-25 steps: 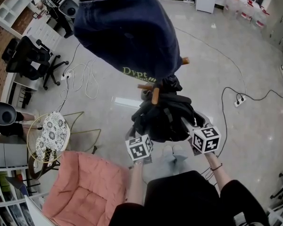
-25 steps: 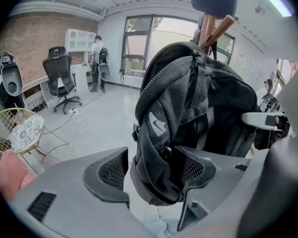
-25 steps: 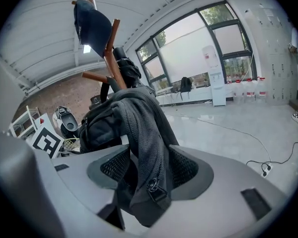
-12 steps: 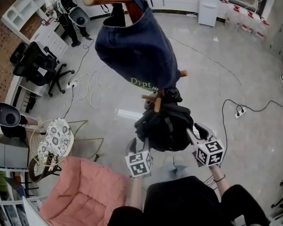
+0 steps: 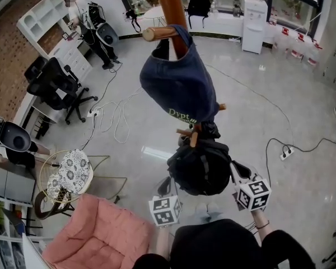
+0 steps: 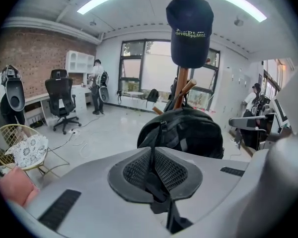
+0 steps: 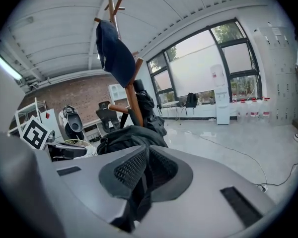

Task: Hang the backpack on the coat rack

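A black backpack (image 5: 200,170) hangs low against the wooden coat rack (image 5: 171,4), just under a short peg (image 5: 186,133). A navy cap (image 5: 179,88) sits on a higher peg. My left gripper (image 5: 167,185) is at the bag's lower left; its jaws are closing with a black backpack strap (image 6: 154,177) pinched between the pads. My right gripper (image 5: 235,170) is at the bag's right; its jaws are closing on another strap (image 7: 139,187). In both gripper views the backpack (image 6: 188,130) (image 7: 126,135) bulges right beyond the jaws.
A pink cushioned seat (image 5: 95,228) and a wire chair with a patterned cushion (image 5: 67,175) stand to the left. Office chairs (image 5: 59,86), loose cables (image 5: 115,116) and a power strip (image 5: 285,150) lie on the floor. A person (image 5: 78,10) stands at the back.
Both grippers have gone from open to closed on the backpack's straps and have risen. The bag sits a little higher against the rack, and the head view has tilted up.
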The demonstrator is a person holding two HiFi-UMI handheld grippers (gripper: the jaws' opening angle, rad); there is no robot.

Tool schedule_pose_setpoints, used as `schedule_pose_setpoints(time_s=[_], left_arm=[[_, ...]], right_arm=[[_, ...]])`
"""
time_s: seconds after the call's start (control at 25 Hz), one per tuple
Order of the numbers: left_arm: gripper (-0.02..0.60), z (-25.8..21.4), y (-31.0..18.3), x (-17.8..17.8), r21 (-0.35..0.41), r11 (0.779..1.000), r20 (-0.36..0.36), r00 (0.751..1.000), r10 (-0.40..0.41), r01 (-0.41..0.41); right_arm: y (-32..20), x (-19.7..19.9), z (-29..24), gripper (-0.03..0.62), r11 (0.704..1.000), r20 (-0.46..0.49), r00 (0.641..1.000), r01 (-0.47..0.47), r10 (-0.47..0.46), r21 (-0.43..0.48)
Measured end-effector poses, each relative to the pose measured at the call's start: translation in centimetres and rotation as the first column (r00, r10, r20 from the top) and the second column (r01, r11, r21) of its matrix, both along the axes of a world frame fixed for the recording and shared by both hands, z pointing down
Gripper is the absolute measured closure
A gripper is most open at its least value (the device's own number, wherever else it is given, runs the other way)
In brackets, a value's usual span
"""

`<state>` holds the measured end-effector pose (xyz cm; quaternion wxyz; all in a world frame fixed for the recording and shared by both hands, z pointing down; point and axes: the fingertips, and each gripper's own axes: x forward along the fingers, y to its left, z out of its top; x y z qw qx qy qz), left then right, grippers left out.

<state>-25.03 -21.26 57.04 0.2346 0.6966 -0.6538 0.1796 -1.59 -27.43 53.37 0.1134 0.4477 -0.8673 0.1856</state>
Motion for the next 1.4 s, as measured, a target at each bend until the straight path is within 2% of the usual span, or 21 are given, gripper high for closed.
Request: schedule_pose_setpoints(time_s=[0.6,1.08,1.4], left_arm=[[0.565,-6.4,0.1,-0.3,0.13,0.991,0.03,0.999,0.04,-0.044],[0.565,-10.8,-0.8,-1.4,0.269,0.962,0.042,0.998,0.037,-0.047],[0.565,-12.0,-0.4,-1.8,0.301,0.953,0.053,0.998,0.027,-0.042]], right_arm=[[-0.2,-0.5,-6.4,0.58,0.994,0.064,0.996,0.053,-0.06,0.1],[-0.9,-0.6,-10.8,0.582,0.977,0.114,0.99,0.058,-0.083,0.204],[-0.8,0.3,-11.6,0.582,0.972,0.132,0.989,0.036,-0.068,0.233]])
